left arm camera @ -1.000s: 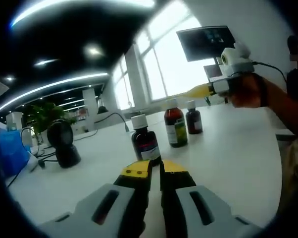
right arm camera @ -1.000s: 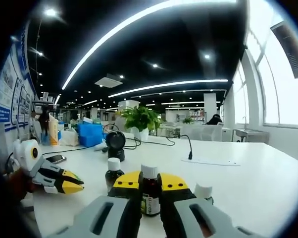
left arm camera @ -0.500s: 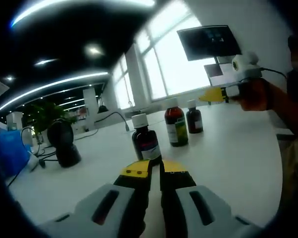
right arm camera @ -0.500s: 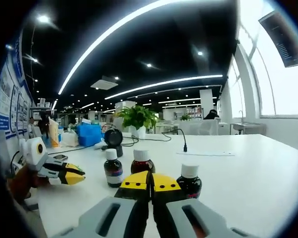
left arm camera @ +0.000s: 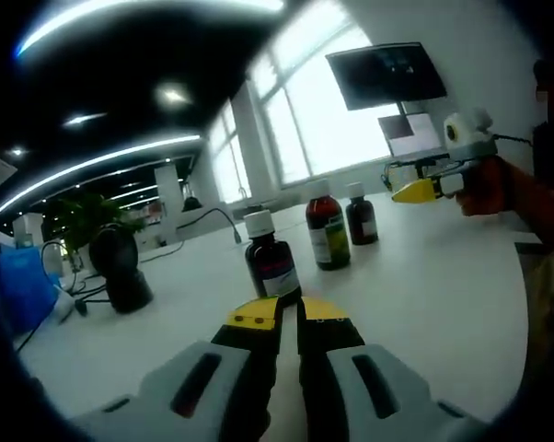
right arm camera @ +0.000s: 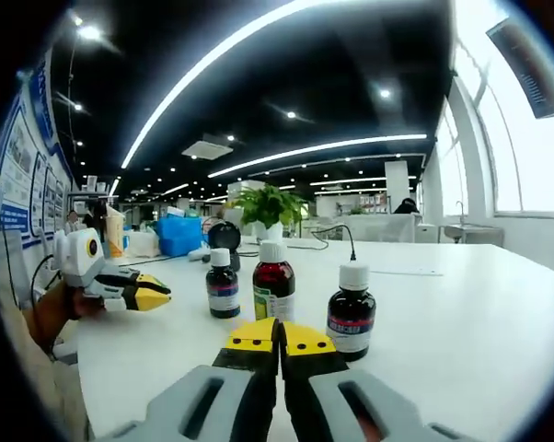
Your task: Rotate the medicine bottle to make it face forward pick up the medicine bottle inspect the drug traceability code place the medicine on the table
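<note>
Counter (right arm camera: 461, 313), white, is carrying three brown medicine bottles in a row: left bottle (right arm camera: 224, 284), middle bottle (right arm camera: 274, 281) and right bottle (right arm camera: 350, 310), all upright and apart, their label text too small to read. Right gripper (right arm camera: 280, 329) is hovering before them, fingers pressed together, gripping nothing. Left gripper (left arm camera: 287, 309) is sitting near the bottles, fingers likewise together, its tips partly hiding one bottle's base.
</note>
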